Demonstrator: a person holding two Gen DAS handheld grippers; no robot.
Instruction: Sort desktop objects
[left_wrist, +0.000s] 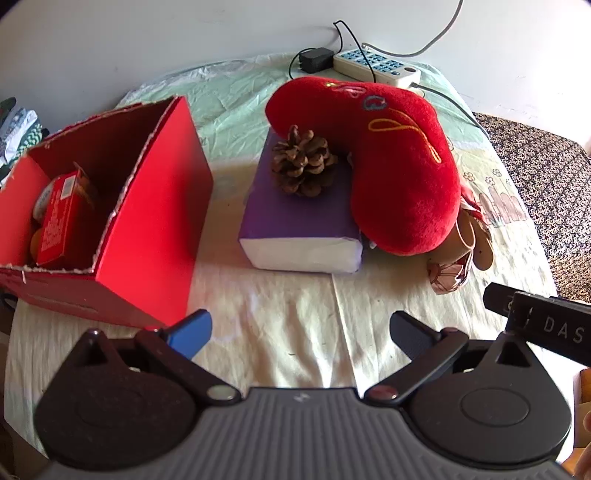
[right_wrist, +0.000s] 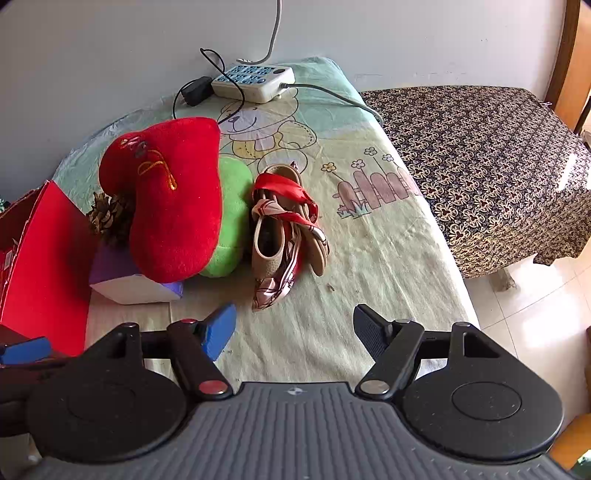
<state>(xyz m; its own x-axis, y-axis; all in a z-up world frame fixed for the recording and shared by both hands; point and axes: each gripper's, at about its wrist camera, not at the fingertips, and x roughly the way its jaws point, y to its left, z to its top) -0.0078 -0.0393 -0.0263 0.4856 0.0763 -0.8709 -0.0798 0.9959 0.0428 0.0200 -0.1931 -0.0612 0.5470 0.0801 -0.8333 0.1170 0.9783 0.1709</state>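
An open red box (left_wrist: 155, 206) stands at the left and holds a small red carton (left_wrist: 59, 218); its side shows in the right wrist view (right_wrist: 44, 266). A pine cone (left_wrist: 303, 162) sits on a purple block (left_wrist: 295, 225). A red heart cushion (left_wrist: 391, 162) leans on the block; it hides most of a green plush (right_wrist: 231, 218). Tan shoes tied with a red ribbon and scarf (right_wrist: 284, 229) lie to the right. My left gripper (left_wrist: 301, 332) is open and empty over the cloth. My right gripper (right_wrist: 295, 328) is open and empty in front of the shoes.
A white power strip (right_wrist: 255, 81) with a black adapter (right_wrist: 194, 90) and cables lies at the back by the wall. A patterned brown cloth (right_wrist: 491, 162) covers the surface to the right. The table's right edge drops to a tiled floor (right_wrist: 532, 306).
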